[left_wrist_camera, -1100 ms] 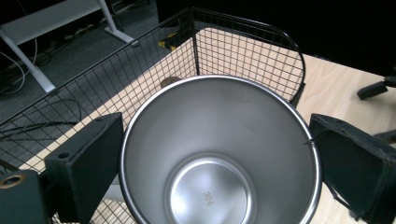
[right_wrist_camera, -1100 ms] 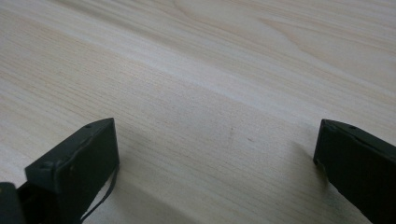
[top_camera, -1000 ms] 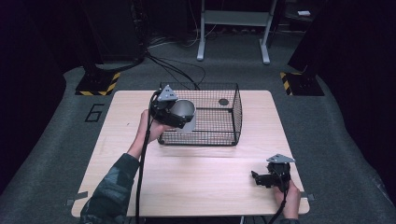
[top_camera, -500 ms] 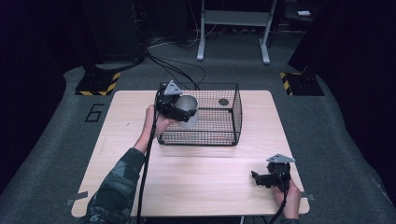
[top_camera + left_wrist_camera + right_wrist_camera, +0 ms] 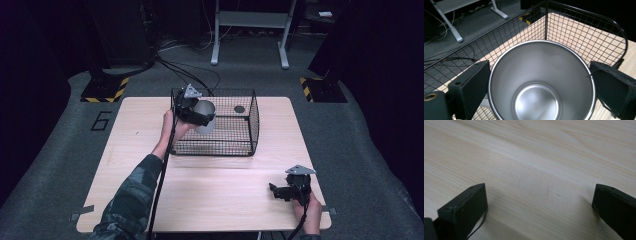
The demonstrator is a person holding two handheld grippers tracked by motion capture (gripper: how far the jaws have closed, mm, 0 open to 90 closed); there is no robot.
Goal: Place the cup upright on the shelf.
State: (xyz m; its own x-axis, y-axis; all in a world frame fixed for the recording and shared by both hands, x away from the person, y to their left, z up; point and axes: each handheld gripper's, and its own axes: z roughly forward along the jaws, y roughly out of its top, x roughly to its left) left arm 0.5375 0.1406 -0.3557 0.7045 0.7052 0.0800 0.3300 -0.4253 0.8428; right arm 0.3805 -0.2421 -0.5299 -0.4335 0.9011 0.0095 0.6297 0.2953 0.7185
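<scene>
Right claw (image 5: 278,191): released, jaws wide apart, low over the bare table (image 5: 225,195) at its near right corner.
Left claw (image 5: 202,119): grasping a steel cup (image 5: 541,82) by its rim.
Cup: held over the wire basket (image 5: 235,125), mid-table.

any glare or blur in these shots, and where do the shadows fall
High view: table evenly lit, surroundings dark. Left gripper view: sharp, soft sheen inside the steel cup, no harsh glare. Right gripper view: near jaws blurred, faint shadows beside them on the wood.
</scene>
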